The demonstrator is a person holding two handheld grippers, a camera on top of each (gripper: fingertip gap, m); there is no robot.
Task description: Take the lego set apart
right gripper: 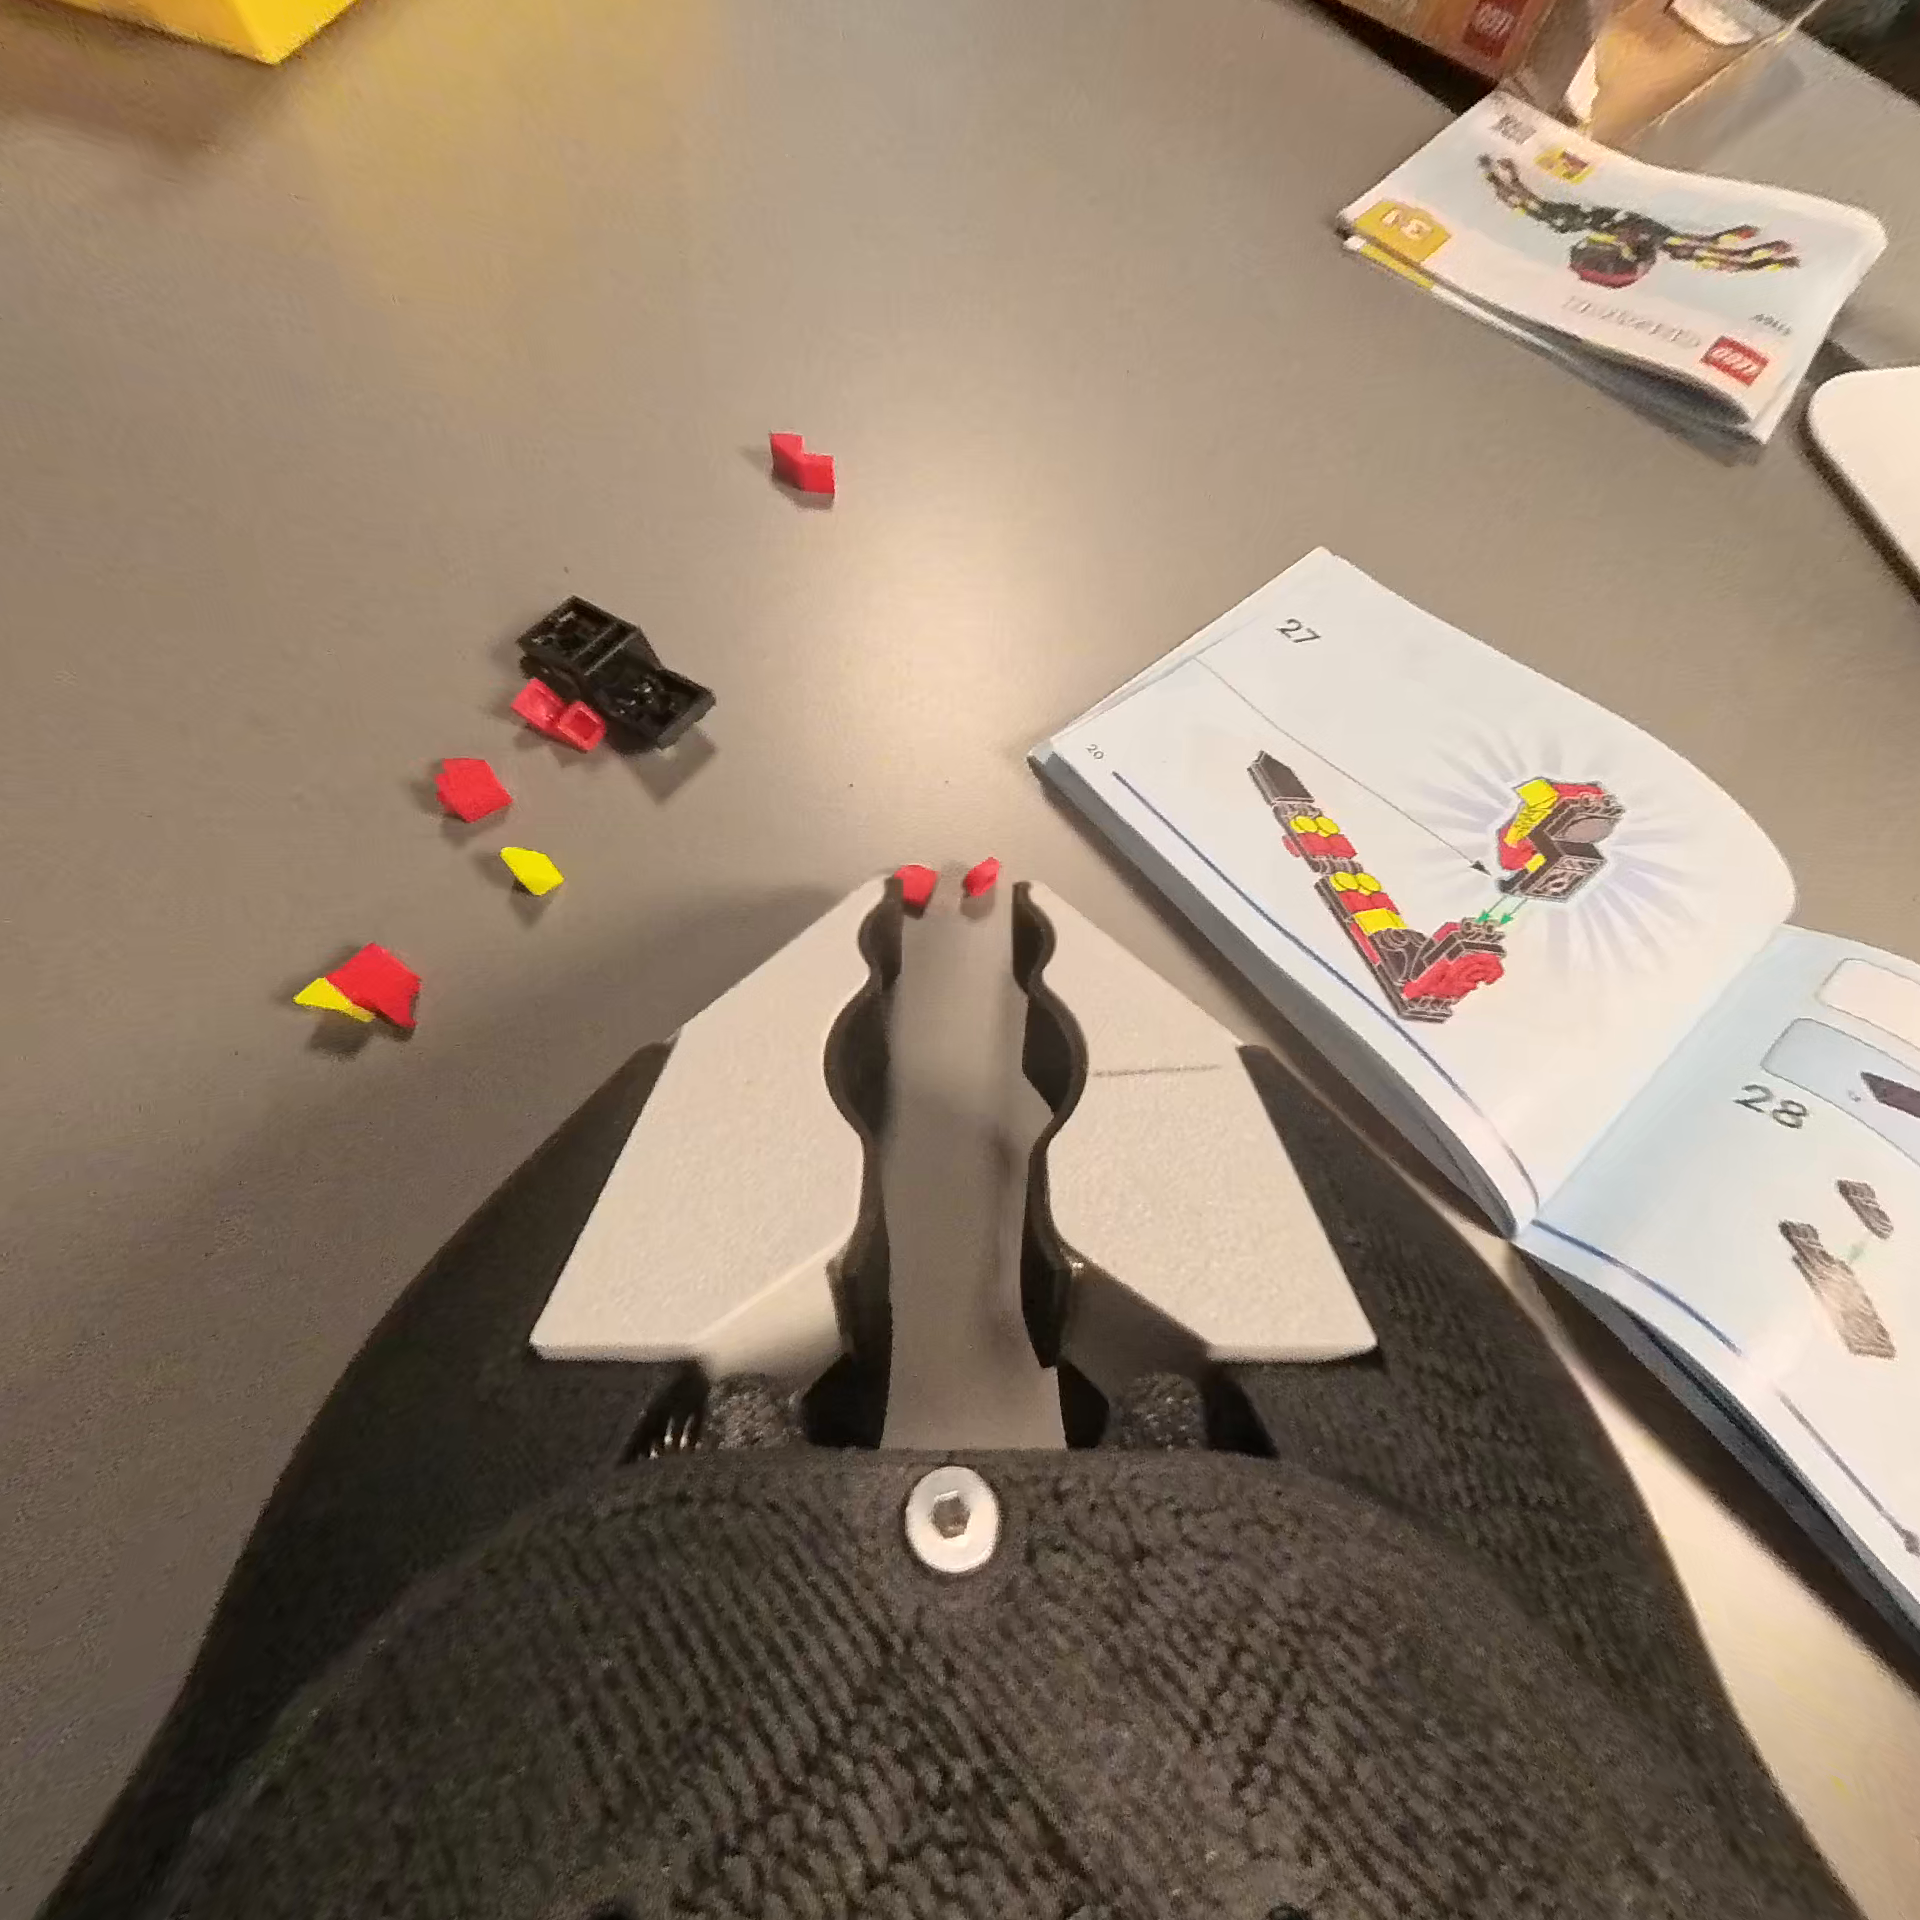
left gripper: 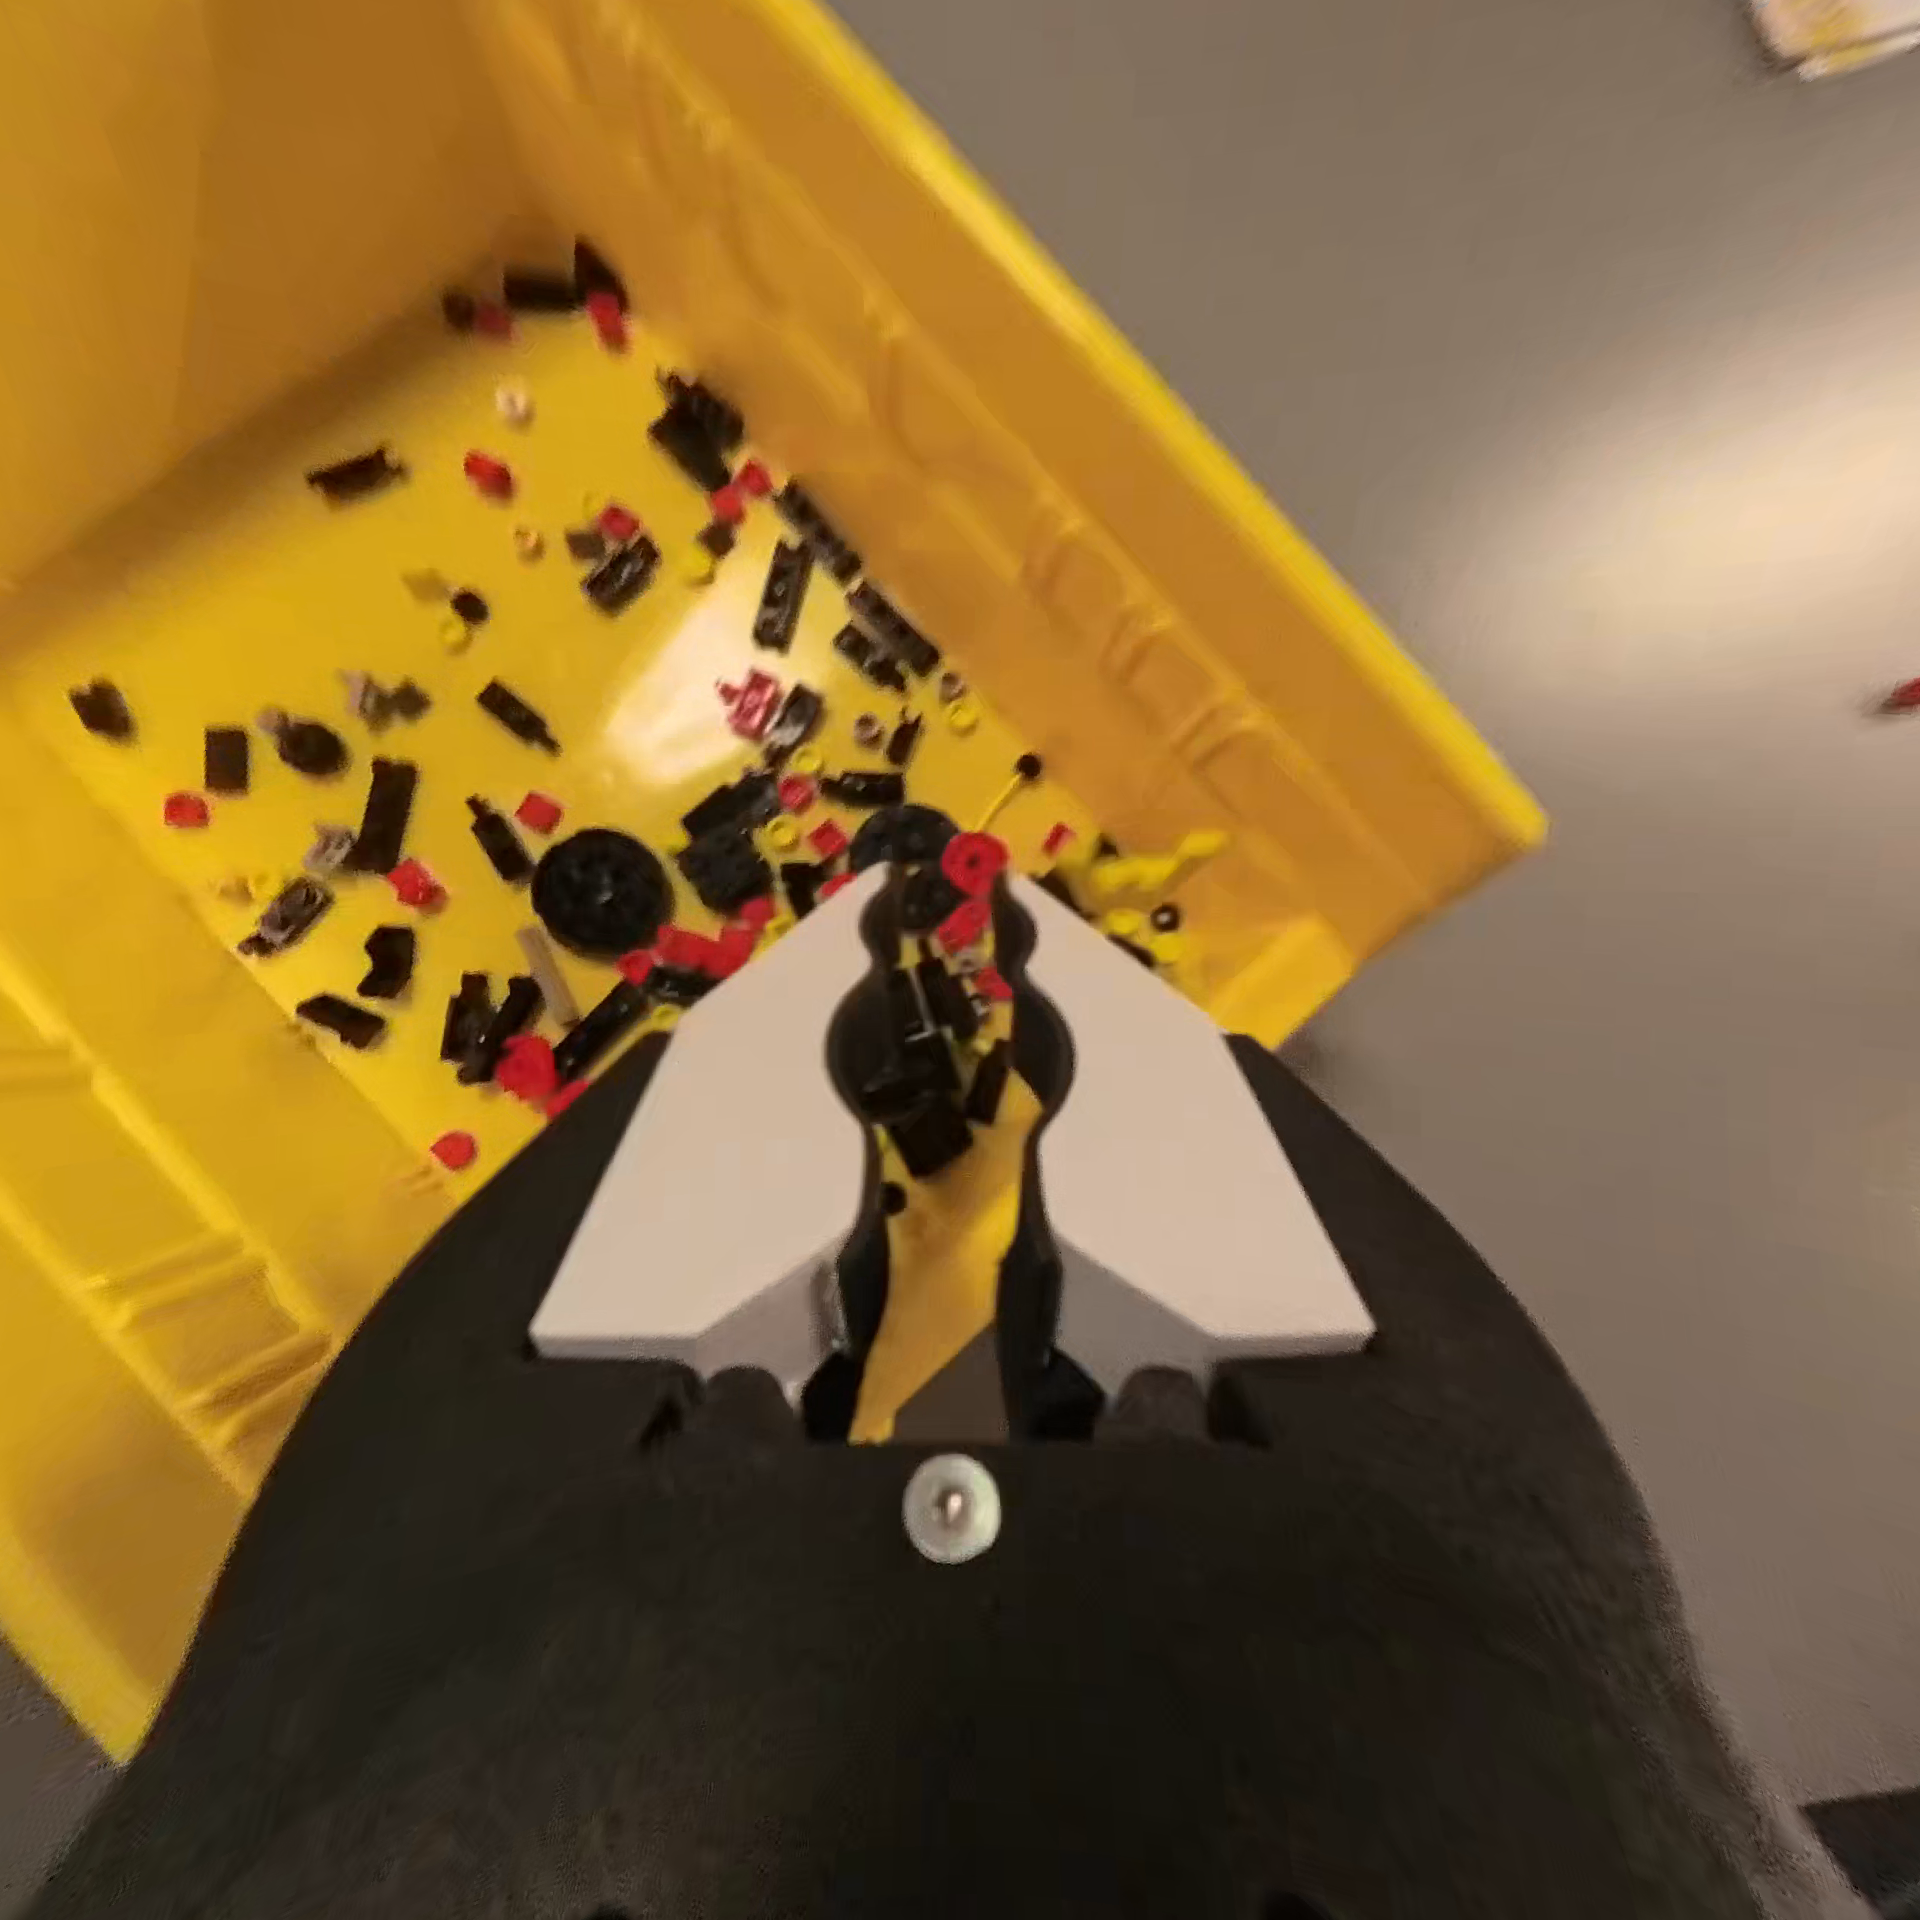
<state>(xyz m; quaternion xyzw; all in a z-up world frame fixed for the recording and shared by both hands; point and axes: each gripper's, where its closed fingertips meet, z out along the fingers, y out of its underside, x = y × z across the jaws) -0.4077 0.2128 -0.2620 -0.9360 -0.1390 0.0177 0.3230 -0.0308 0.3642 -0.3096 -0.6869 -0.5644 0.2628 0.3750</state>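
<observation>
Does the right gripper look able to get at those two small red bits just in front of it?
Probably yes. The right gripper is open, and the two red bits lie on bare table right at its fingertips, nothing between.

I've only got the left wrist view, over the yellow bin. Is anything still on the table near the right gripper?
Observer: Yes, loose pieces. A black chunk lies ahead and left of the right gripper.
Operator: Is that gripper holding anything?
Observer: No, it is open and empty. Two small red pieces lie at its tips.
Operator: Anything to avoid?
Observer: An open booklet lies just to its right.
</observation>
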